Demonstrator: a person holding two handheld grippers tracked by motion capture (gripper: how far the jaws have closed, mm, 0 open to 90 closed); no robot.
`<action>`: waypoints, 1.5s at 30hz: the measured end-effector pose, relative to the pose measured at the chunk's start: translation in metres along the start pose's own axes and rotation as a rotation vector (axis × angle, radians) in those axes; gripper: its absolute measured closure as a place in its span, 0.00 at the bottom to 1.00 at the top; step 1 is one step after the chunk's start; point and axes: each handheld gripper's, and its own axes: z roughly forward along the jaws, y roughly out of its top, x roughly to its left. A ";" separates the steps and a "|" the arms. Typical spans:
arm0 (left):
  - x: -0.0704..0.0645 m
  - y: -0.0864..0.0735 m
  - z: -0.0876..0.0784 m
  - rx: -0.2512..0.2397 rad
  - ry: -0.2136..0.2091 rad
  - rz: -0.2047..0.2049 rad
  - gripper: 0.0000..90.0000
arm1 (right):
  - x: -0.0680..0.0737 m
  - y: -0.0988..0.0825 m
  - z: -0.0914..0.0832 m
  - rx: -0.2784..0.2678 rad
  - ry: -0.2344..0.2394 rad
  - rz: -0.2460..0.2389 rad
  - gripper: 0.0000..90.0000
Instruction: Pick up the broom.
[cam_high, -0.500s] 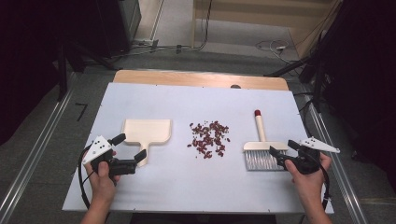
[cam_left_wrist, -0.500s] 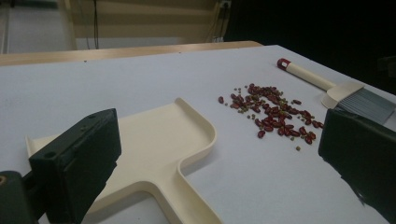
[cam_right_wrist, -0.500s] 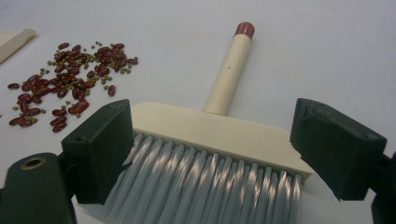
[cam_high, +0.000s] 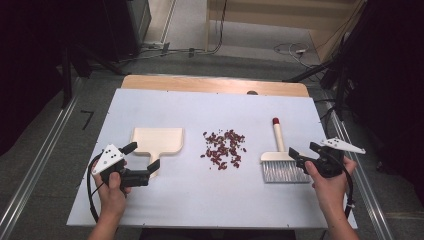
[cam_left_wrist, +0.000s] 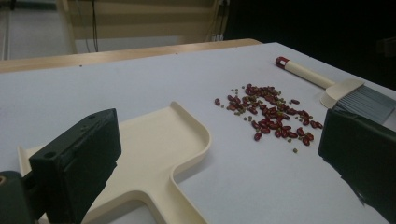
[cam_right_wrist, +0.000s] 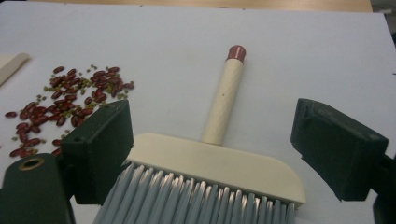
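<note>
A cream dustpan lies left of centre with its handle toward the person. My left gripper stands open over that handle; in the left gripper view the dustpan runs up between the wide-apart jaws, nearer the left one. A pile of red beans with small green bits sits mid-table. To its right lies a cream brush with grey bristles and a red-tipped handle pointing away. My right gripper is open at the brush head; the brush lies between its jaws, unpressed.
The white table sheet has bare room in front of the beans and behind them. A wooden strip borders the far edge. Metal rails run along both sides of the table. The beans and the brush lie beyond the left gripper.
</note>
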 end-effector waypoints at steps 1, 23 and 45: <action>-0.002 0.001 0.001 0.002 -0.002 0.003 0.00 | -0.001 0.008 0.003 0.014 -0.006 0.012 0.14; -0.016 0.004 0.017 0.028 -0.045 0.024 0.00 | -0.011 0.048 0.060 0.156 -0.051 0.050 0.42; -0.022 0.003 0.022 0.047 -0.070 0.040 0.00 | -0.004 0.026 0.103 0.358 -0.081 0.065 0.62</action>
